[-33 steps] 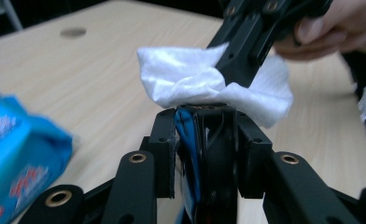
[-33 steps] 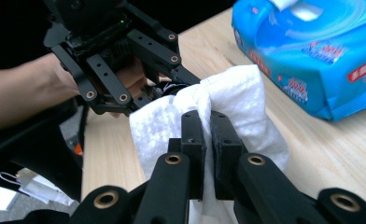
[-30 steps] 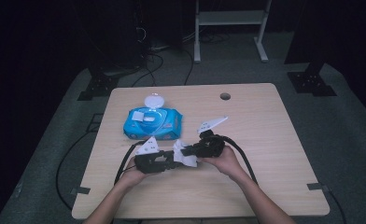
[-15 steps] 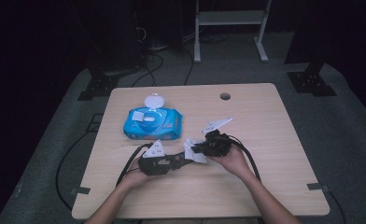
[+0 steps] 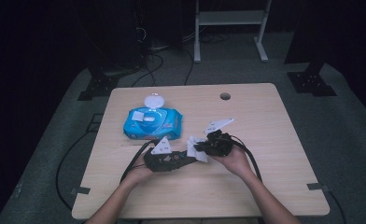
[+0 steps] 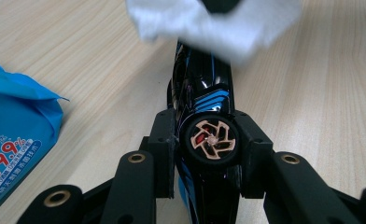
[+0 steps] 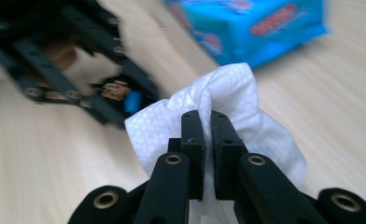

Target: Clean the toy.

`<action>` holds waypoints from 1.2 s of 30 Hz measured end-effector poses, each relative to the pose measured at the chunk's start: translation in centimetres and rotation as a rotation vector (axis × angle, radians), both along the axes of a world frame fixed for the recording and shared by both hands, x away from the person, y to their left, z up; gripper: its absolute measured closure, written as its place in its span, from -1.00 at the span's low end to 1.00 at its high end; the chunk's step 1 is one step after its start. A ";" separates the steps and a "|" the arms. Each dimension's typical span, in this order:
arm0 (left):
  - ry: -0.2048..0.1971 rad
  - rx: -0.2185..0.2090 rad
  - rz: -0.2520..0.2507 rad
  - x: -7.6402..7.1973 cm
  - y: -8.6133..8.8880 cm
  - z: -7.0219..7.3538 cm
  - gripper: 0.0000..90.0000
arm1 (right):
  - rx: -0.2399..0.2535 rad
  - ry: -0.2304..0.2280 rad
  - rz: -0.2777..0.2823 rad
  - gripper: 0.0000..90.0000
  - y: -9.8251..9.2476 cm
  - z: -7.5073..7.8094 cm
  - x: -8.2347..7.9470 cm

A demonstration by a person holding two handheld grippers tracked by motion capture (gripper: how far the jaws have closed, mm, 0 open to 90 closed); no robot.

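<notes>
The left gripper (image 6: pixel 208 154) clamps the toy car (image 6: pixel 204 93) low over the table's (image 5: pixel 274 186) near middle while the right gripper (image 7: pixel 207 135) (jaws pinched on a wipe (image 7: pixel 232 88)) rubs its nose; next, probably, more strokes along the body.

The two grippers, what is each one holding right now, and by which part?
The left gripper clamps a black toy car across its wheels at one end. The right gripper pinches a white wipe at a bunched fold.

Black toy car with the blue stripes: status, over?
Left gripper clamped on black-and-blue toy car. Right gripper pinching white wet wipe at car's far end. Nothing in between.
</notes>
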State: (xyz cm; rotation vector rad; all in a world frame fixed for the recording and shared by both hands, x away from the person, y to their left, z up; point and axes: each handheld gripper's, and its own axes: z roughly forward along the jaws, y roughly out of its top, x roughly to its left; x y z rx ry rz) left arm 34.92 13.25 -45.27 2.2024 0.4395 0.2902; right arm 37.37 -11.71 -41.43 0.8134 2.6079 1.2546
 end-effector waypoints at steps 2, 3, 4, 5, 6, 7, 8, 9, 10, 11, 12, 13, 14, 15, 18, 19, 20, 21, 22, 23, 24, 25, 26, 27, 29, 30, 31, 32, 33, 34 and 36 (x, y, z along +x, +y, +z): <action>0.000 0.006 -0.003 0.0 0.0 0.1 0.43 | 0.001 0.004 -0.016 0.89 -0.3 0.0 0.1; 0.004 0.014 -0.007 0.1 -0.2 0.1 0.42 | 0.008 0.007 -0.036 0.89 -0.8 0.0 0.1; 0.016 0.018 -0.011 0.3 -0.3 0.2 0.40 | 0.011 0.007 -0.036 0.89 -0.7 0.0 0.0; 0.028 0.017 -0.012 0.5 -0.5 0.2 0.35 | 0.011 0.003 -0.029 0.89 -0.4 -0.1 -0.1; 0.028 0.017 -0.012 0.5 -0.5 0.2 0.32 | 0.011 0.003 -0.029 0.89 -0.4 -0.1 -0.1; 0.035 0.040 -0.011 0.8 -1.0 0.2 0.32 | 0.021 -0.004 0.006 0.89 0.3 -0.2 -0.4; 0.035 0.040 -0.011 0.8 -1.0 0.2 0.32 | 0.028 0.004 0.021 0.89 0.7 -0.3 -0.5; 0.033 0.046 -0.014 0.8 -1.2 0.1 0.32 | 0.028 0.004 0.021 0.89 0.7 -0.3 -0.5; 0.033 0.044 -0.006 0.8 -1.3 0.1 0.36 | 0.020 -0.013 0.030 0.89 1.1 -0.4 -0.8; 0.030 0.057 -0.011 0.8 -1.2 0.2 0.37 | 0.016 -0.013 0.029 0.89 0.9 -0.3 -0.7; 0.030 0.057 -0.011 0.8 -1.2 0.2 0.37 | 0.016 -0.013 0.029 0.89 0.9 -0.3 -0.7; 0.031 0.058 -0.008 0.8 -1.1 0.2 0.39 | 0.016 -0.019 0.004 0.89 0.0 -0.3 -0.5; 0.031 0.058 -0.008 0.8 -1.1 0.2 0.39 | 0.016 -0.019 0.004 0.89 0.0 -0.3 -0.5; 0.033 0.058 -0.010 0.8 -0.7 0.2 0.39 | 0.015 -0.024 -0.012 0.89 -0.6 -0.3 -0.4; 0.033 0.054 -0.005 0.9 -0.6 0.1 0.40 | 0.038 -0.002 -0.100 0.89 -3.4 -0.7 0.1; 0.033 0.054 -0.005 0.9 -0.6 0.1 0.40 | 0.038 -0.002 -0.100 0.89 -3.4 -0.7 0.1; 0.033 0.065 -0.010 0.9 -0.7 0.2 0.39 | 0.049 0.005 -0.105 0.89 -3.6 -1.0 0.0; 0.033 0.066 -0.008 1.0 -0.9 0.2 0.39 | 0.049 0.005 -0.105 0.89 -3.6 -1.0 0.0; 0.035 0.076 -0.008 1.2 -1.3 0.4 0.31 | 0.051 -0.002 -0.086 0.89 -3.0 -1.0 -0.2; 0.028 0.082 -0.006 1.3 -1.5 0.6 0.26 | 0.047 -0.009 -0.074 0.89 -2.6 -0.9 -0.4; 0.028 0.082 -0.006 1.3 -1.5 0.6 0.26 | 0.047 -0.009 -0.074 0.89 -2.6 -0.9 -0.4; 0.027 0.094 -0.006 1.5 -1.5 0.7 0.29 | 0.048 -0.023 -0.053 0.89 -2.0 -0.8 -0.6; 0.027 0.094 -0.006 1.5 -1.5 0.7 0.32 | 0.048 -0.023 -0.053 0.89 -2.0 -0.8 -0.6; 0.032 0.097 -0.018 1.6 -1.4 0.8 0.35 | 0.057 -0.020 -0.050 0.89 -2.2 -0.8 -0.6; 0.027 0.105 -0.017 1.5 -1.4 0.8 0.36 | 0.056 -0.018 -0.079 0.89 -2.8 -0.9 -0.4; 0.027 0.105 -0.017 1.5 -1.4 0.8 0.36 | 0.056 -0.018 -0.079 0.89 -2.8 -0.9 -0.4; 0.027 0.108 -0.016 1.4 -1.4 0.8 0.36 | 0.054 -0.025 -0.111 0.89 -3.5 -0.9 -0.4; 0.027 0.109 -0.016 1.4 -1.4 0.8 0.36 | 0.058 -0.010 -0.119 0.89 -3.6 -1.0 -0.5; 0.027 0.110 -0.017 1.4 -1.4 0.8 0.36 | 0.052 -0.016 -0.118 0.89 -3.7 -1.0 -0.5; 0.027 0.110 -0.017 1.4 -1.4 0.8 0.36 | 0.052 -0.016 -0.118 0.89 -3.7 -1.0 -0.5; 0.029 0.109 -0.014 1.3 -1.5 1.0 0.27 | 0.052 -0.014 -0.111 0.89 -3.4 -1.1 -0.7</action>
